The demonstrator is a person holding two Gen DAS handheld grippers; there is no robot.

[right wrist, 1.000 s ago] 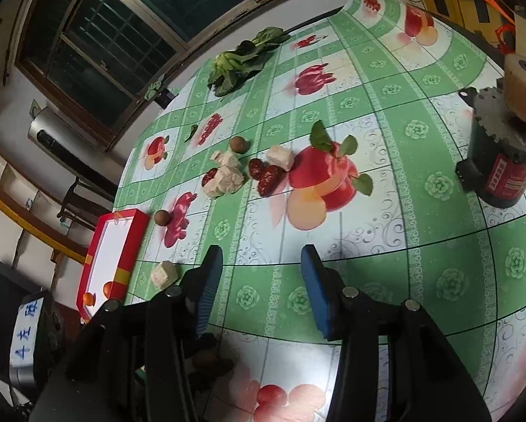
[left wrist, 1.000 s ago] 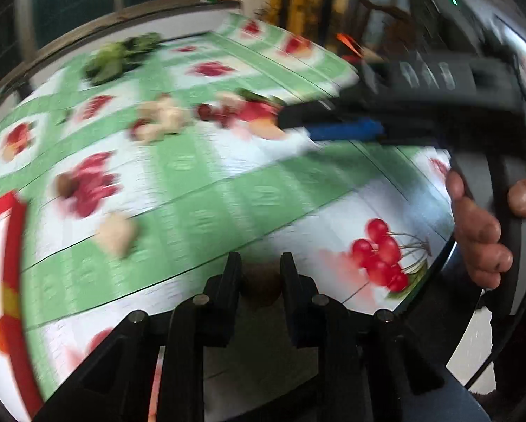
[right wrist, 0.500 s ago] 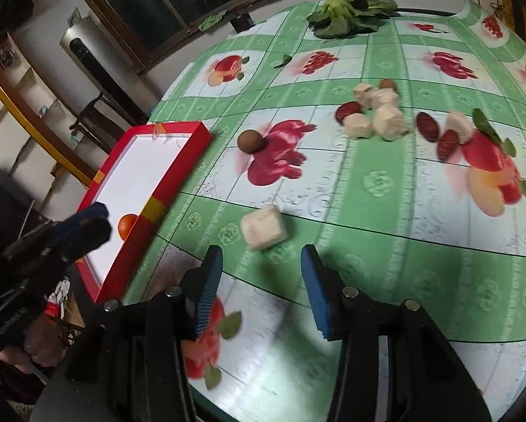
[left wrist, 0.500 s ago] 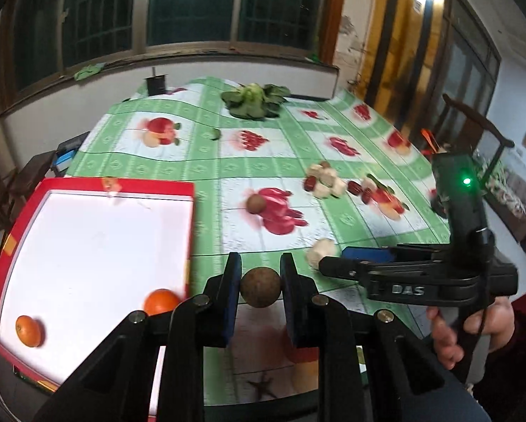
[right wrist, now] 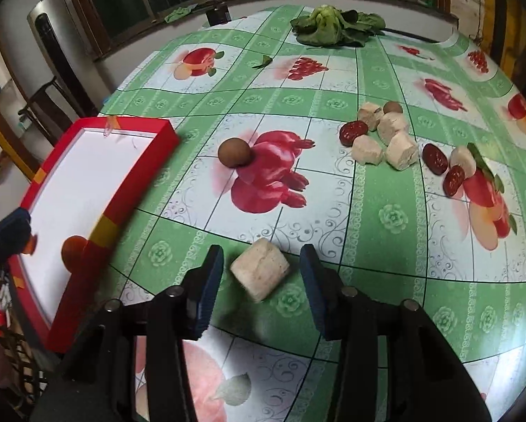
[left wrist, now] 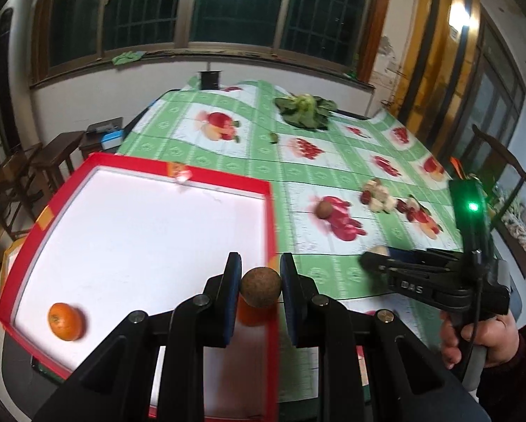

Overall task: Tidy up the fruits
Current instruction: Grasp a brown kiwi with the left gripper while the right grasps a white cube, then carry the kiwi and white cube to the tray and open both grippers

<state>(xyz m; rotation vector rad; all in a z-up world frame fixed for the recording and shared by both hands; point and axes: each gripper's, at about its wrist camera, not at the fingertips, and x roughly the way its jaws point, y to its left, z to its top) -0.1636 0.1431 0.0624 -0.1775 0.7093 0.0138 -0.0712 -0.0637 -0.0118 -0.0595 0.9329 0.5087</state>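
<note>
My left gripper [left wrist: 260,288] is shut on a round brown fruit [left wrist: 261,287], held over the right edge of the red-rimmed white tray [left wrist: 122,232]. An orange [left wrist: 65,321] lies in the tray's near left corner; another orange [left wrist: 250,313] shows partly behind the held fruit. My right gripper [right wrist: 261,274] hangs low over the table with a pale chunk [right wrist: 260,269] between its fingers; the jaws are closing, with gaps still showing on both sides. A second brown fruit [right wrist: 234,152] rests on the cloth beyond it.
Pale chunks [right wrist: 385,137] and dark red dates [right wrist: 435,158] lie in a cluster at the right. Leafy greens [right wrist: 333,26] lie at the far edge. A person's hand [left wrist: 480,337] holds the right gripper's handle. Chairs stand left of the table.
Both grippers swung left. The left one carried the brown fruit over to the tray's edge. The right one came down around the pale chunk and its jaws have narrowed.
</note>
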